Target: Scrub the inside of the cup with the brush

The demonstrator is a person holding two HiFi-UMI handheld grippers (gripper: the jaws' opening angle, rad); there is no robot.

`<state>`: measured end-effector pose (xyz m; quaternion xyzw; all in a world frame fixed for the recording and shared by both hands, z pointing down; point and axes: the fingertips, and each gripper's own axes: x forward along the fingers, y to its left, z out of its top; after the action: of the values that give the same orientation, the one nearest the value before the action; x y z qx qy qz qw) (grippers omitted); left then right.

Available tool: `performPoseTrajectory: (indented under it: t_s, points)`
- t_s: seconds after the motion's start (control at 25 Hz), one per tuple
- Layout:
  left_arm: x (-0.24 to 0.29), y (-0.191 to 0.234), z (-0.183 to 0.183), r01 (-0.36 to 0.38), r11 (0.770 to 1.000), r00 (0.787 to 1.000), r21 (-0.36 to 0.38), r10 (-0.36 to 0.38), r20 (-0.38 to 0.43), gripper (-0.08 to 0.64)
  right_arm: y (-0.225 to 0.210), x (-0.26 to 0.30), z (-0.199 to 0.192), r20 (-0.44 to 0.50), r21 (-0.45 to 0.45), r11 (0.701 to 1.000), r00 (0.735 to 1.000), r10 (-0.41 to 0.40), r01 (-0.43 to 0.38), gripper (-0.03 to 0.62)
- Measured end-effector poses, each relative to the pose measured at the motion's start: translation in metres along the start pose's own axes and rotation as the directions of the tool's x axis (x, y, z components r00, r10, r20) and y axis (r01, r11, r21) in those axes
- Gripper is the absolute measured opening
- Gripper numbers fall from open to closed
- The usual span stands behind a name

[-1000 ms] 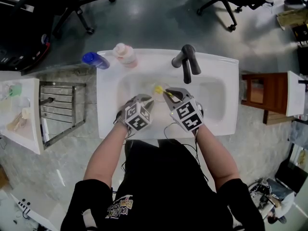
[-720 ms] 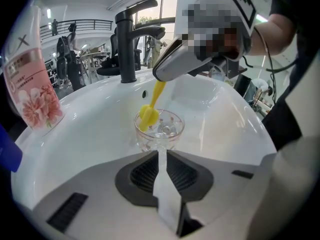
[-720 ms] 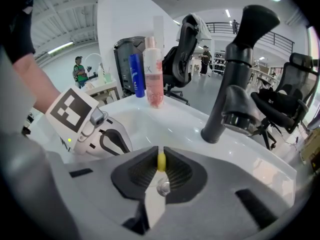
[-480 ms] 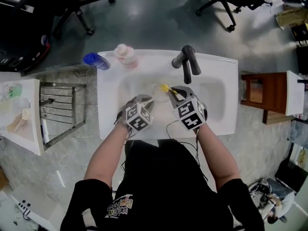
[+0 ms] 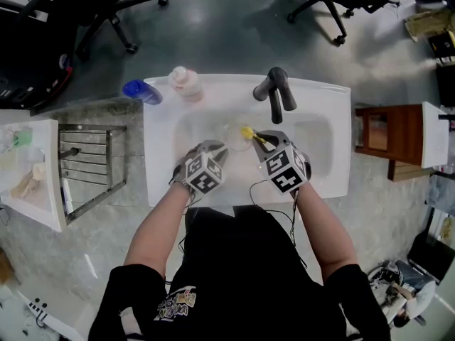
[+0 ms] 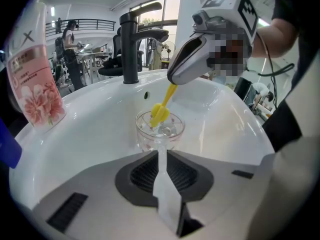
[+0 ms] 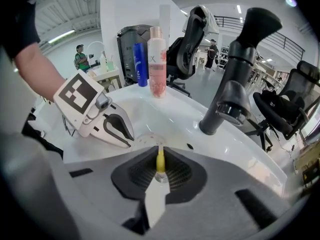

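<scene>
A small clear cup [image 6: 160, 130] sits low in the white sink [image 5: 323, 148], its mouth facing up. My left gripper [image 6: 161, 151] is shut on the near wall of the cup. A yellow brush [image 6: 161, 111] reaches down into the cup, with its head inside the rim. My right gripper [image 7: 160, 156] is shut on the brush's yellow handle [image 7: 160, 161]. From the head view the cup [image 5: 233, 138] lies between my left gripper [image 5: 220, 150] and my right gripper [image 5: 261, 139], with the brush [image 5: 247, 132] at its right edge.
A black faucet [image 5: 274, 91] stands at the sink's far rim. A pink bottle [image 5: 186, 82] and a blue bottle [image 5: 141, 89] stand at its far left corner. A metal rack [image 5: 89, 165] lies to the left and a wooden stool [image 5: 389, 137] to the right.
My right gripper and the brush have shifted a little to the right and toward me over the cup. The left gripper has stayed in place.
</scene>
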<state>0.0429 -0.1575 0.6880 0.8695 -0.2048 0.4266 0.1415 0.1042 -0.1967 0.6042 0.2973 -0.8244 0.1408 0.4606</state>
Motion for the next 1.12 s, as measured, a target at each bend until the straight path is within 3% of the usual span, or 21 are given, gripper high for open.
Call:
performPoseTrajectory:
  t_s: [0.48, 0.68, 0.96, 1.12]
  points:
    - [0.000, 0.000, 0.000, 0.002, 1.000, 1.000, -0.005, -0.002, -0.005, 0.046, 0.029, -0.001, -0.010, -0.092, -0.071, 0.991, 0.990, 0.105, -0.112, 0.037]
    - [0.000, 0.001, -0.002, 0.001, 1.000, 1.000, -0.009, -0.001, -0.007, 0.046, 0.045, 0.007, -0.006, -0.070, -0.024, 0.986, 0.984, 0.166, -0.168, 0.037]
    - [0.000, 0.000, -0.001, 0.000, 1.000, 1.000, -0.013, 0.000, -0.003, 0.046, 0.044, 0.021, 0.001, 0.020, 0.109, 0.977, 0.983, 0.180, -0.181, 0.037]
    - [0.000, 0.001, -0.002, 0.004, 1.000, 1.000, -0.014, -0.004, -0.003, 0.046, 0.042, 0.027, 0.008, 0.044, 0.117, 0.979, 0.985, 0.164, -0.168, 0.037]
